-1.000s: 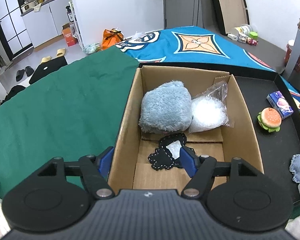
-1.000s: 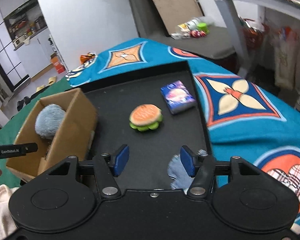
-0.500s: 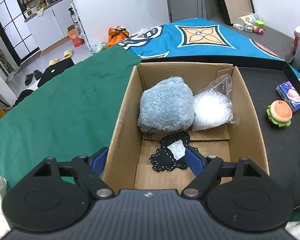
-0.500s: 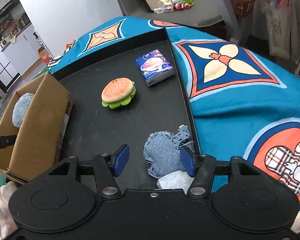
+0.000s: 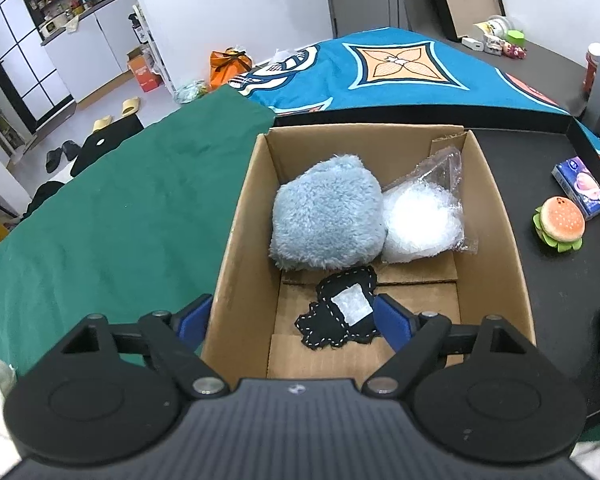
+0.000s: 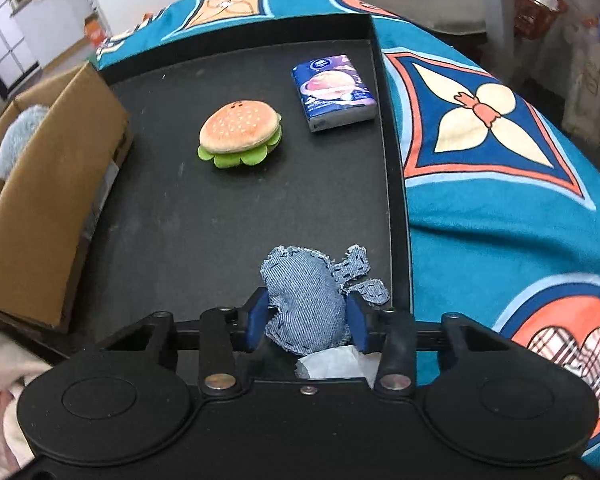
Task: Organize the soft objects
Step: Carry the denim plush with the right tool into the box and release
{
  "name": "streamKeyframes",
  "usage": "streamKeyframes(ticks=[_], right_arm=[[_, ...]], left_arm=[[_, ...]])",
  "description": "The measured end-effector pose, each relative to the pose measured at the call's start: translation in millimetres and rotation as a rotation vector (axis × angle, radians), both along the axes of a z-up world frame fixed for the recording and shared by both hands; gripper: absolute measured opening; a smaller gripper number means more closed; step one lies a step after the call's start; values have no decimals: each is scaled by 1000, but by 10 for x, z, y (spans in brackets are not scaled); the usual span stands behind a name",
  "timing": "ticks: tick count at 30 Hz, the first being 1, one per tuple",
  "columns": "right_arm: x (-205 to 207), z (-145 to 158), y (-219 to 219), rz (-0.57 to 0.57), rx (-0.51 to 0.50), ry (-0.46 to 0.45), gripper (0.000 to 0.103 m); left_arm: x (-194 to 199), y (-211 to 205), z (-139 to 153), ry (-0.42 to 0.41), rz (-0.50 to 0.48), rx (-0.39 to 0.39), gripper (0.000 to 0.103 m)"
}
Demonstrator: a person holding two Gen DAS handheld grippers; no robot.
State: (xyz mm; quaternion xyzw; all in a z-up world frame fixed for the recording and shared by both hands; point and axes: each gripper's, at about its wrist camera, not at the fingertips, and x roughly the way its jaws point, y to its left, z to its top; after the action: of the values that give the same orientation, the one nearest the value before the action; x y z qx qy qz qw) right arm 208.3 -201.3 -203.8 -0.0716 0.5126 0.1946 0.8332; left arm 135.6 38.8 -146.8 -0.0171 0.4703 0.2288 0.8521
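An open cardboard box holds a fluffy blue plush, a clear bag of white filling and a black stitched fabric piece. My left gripper is open above the box's near end, one finger outside the left wall. My right gripper is shut on a denim fabric toy at the near edge of the black tray. A burger plush and a tissue pack lie farther back on the tray. The box also shows at the left of the right wrist view.
The tray sits on a blue patterned blanket; a green cloth lies left of the box. White tissue lies just under the right gripper. Clutter sits on a far table.
My right gripper has moved down and forward over the denim toy and closed its fingers on it. My left gripper has stayed open above the box, drifting slightly.
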Motion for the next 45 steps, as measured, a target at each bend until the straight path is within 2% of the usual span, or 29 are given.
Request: streamKeyframes(ticks=[4, 10, 22, 32, 36, 43, 45], right_arm=[[12, 37, -12, 22, 2, 6, 28], [44, 77, -20, 33, 11, 30, 24], [56, 467, -1, 56, 54, -66, 23], [47, 801, 207, 92, 115, -165, 24], [40, 872, 305, 96, 151, -189, 24], [-22, 1035, 506, 143, 165, -240, 24], [-32, 1068, 571, 160, 167, -250, 24]], left_arm=[[-9, -13, 2, 5, -9, 0, 85], [-3, 18, 37, -1, -11, -18, 85], [-75, 15, 73, -32, -18, -36, 85], [-226, 77, 88, -86, -31, -81, 85], [-291, 93, 86, -109, -36, -69, 84], [-398, 201, 41, -166, -20, -123, 80], [-418, 223, 16, -172, -16, -139, 74]])
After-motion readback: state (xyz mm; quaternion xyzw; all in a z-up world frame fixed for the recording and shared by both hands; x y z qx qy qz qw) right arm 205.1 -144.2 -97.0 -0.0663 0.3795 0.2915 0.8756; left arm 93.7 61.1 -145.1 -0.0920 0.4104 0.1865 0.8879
